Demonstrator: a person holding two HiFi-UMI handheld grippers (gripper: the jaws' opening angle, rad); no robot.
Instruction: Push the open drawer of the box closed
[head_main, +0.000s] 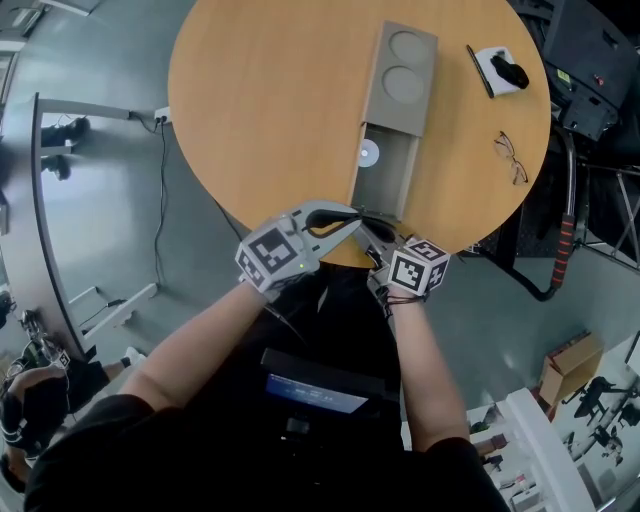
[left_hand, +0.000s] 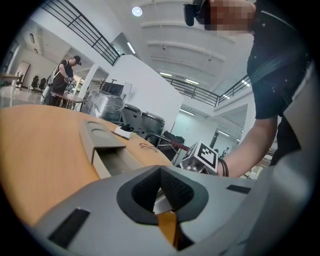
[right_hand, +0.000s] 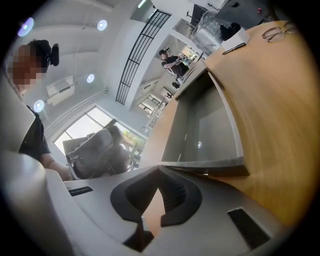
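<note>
Left gripper (head_main: 350, 214) jaws together, empty; right gripper (head_main: 375, 235) likewise, tips just beside front of pulled-out grey drawer (head_main: 385, 170). Long grey rectangular box (head_main: 403, 75) lies on round wooden table (head_main: 260, 100), drawer toward person.

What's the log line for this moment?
drawer: open, pulled out of box | left tongs: shut, empty, at drawer front | right tongs: shut, empty, at drawer front | task: drawer not yet closed

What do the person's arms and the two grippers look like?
Left gripper and right gripper: pale grey shells with black ribbed pads, each carrying a white cube of black square markers. The person wears a black short-sleeved top and a dark band on the right wrist.
</note>
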